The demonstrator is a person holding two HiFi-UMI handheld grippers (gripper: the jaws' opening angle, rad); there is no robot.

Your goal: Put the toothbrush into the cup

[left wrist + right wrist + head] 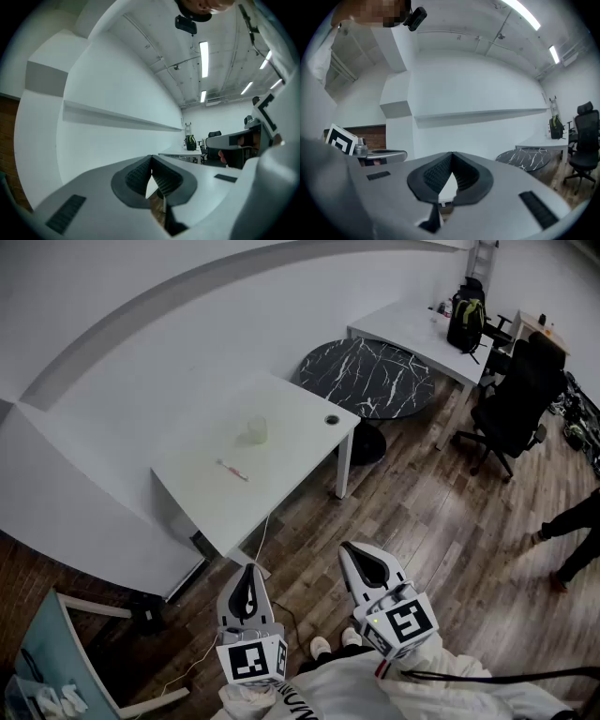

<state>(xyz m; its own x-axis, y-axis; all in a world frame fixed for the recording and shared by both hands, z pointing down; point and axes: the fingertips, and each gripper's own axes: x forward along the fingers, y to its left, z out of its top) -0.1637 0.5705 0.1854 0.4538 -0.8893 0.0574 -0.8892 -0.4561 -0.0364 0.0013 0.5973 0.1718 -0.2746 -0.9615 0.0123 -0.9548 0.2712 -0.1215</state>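
A pink-and-white toothbrush (232,470) lies flat on the white table (281,409), near its middle. A small pale translucent cup (256,431) stands upright a little beyond it, apart from the brush. My left gripper (247,575) and right gripper (362,562) hang over the wooden floor, well short of the table's front corner. Both point level towards the table. Each has its jaws shut with nothing between them, the tips meeting in the left gripper view (151,161) and the right gripper view (452,159).
A round black marble table (367,376) stands right of the white table, a long white desk (417,334) with a black backpack (466,320) beyond it. A black office chair (514,399) and a person's legs (570,531) are at the right. A pale chair (56,652) sits lower left.
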